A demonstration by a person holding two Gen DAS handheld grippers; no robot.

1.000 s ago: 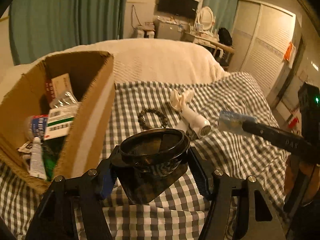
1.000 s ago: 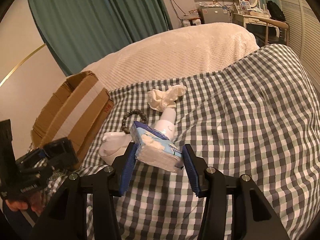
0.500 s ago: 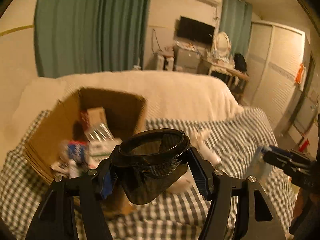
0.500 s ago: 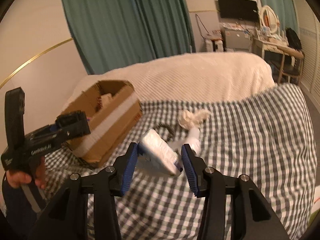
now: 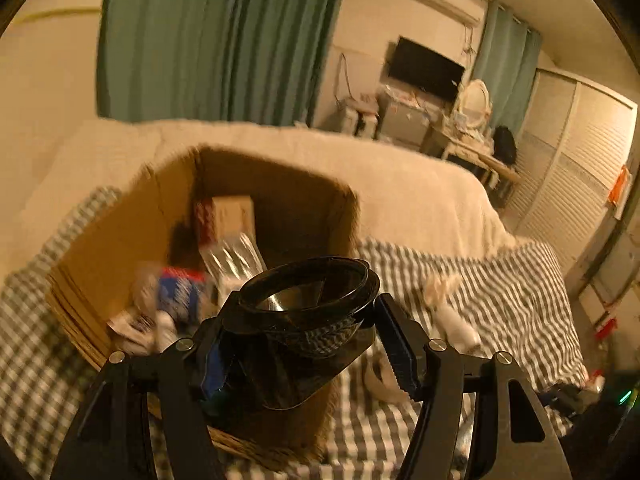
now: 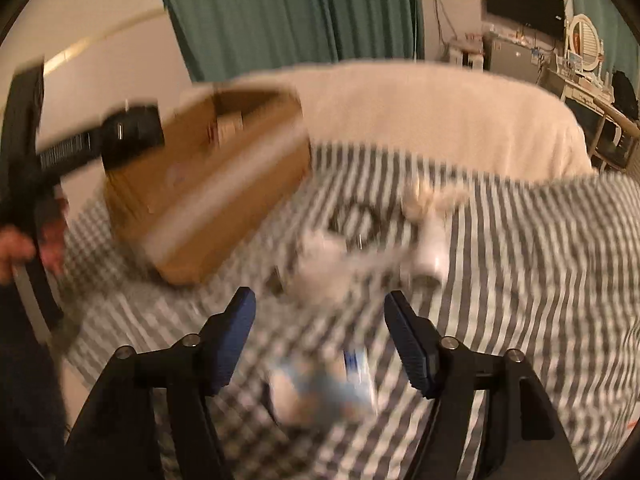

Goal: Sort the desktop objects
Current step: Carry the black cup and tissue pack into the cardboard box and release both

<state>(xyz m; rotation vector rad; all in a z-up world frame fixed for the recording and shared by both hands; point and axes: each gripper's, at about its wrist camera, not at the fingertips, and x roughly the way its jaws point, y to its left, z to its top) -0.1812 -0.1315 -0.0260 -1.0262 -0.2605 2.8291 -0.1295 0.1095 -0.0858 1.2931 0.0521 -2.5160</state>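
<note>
Dim, warm orange light; heavy motion blur, fisheye-bent edges with black corners.

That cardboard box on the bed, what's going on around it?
A person is tidying loose items into the cardboard box, using a hand-held gripper in each hand. The left gripper holds a black bowl-shaped dish just in front of the box, which already contains packets and tubes. The right gripper is opening, and a blurred blue-and-white packet sits below its jaws, free of the pads, over the checked cloth.

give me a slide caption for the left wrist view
Left gripper carries a black dish over an open cardboard box.
</note>
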